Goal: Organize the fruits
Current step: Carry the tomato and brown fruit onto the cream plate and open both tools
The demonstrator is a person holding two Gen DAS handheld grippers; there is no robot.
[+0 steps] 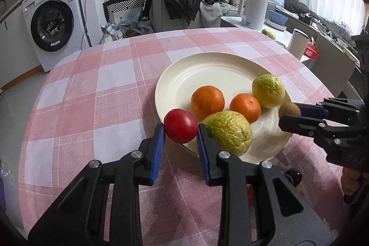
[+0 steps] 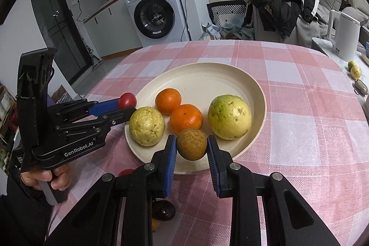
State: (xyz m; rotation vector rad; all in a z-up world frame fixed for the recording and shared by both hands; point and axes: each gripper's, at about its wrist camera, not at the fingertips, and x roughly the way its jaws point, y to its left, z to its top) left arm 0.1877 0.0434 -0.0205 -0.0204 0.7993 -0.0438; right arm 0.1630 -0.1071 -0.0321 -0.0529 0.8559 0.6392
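Tomato (image 1: 180, 125): small, red, smooth-skinned; clamped between the blue pads of my left gripper (image 1: 181, 130), over the near-left rim of the plate. I judge it light, glossy enough to slip, and soft enough to bruise — so I hold it across its widest middle and squeeze no harder.

Brown fruit (image 2: 191, 144): round, rough-skinned, dull; my right gripper (image 2: 191, 149) is closed on it at its widest part, over the near rim of the plate. The rough skin should hold well against the pads; it looks light and fairly firm, though I cannot tell how firm.

Two oranges (image 2: 186, 118): touching each other at the plate's middle, just beyond the brown fruit. Pebbled rind, probably easy to hold across the equator.

Yellow-green fruits: one bumpy one (image 2: 147, 126) at the near left of the plate, close beside my left gripper's fingers; a larger, smoother one (image 2: 229, 117) to the right. Both look heavier than what I carry — they would need a wider bite across the middle.

Plate (image 2: 207, 75): cream, shallow, its far half bare; that is where I would judge there is room to set things down.

Tablecloth (image 1: 103, 89): pink and white check under the plate; soft, so fruit set there should not roll far.

Near edge: a dark fruit (image 2: 163, 210) lies on the cloth below my right gripper, partly hidden.
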